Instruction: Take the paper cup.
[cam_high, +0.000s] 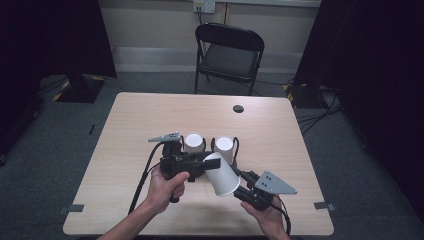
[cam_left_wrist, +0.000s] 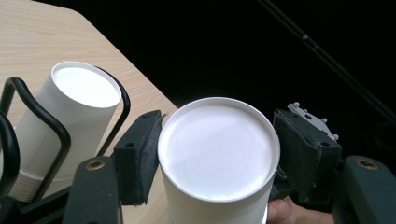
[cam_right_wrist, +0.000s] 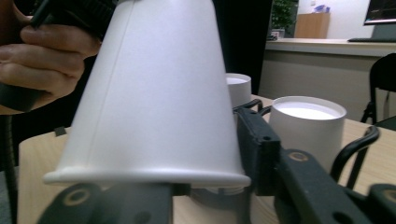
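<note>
Your left tongs (cam_high: 210, 162) pinch the cup (cam_high: 222, 175) tight by its base so your half-open right tongs (cam_high: 239, 187) can grab its rim.

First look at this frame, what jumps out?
A white paper cup, tilted and upside down, hangs between both grippers near the front of the pale wooden table. The left gripper clamps its narrow closed end; the right gripper is at its wide rim. Behind it, two more white cups stand upside down in a black wire holder.
</note>
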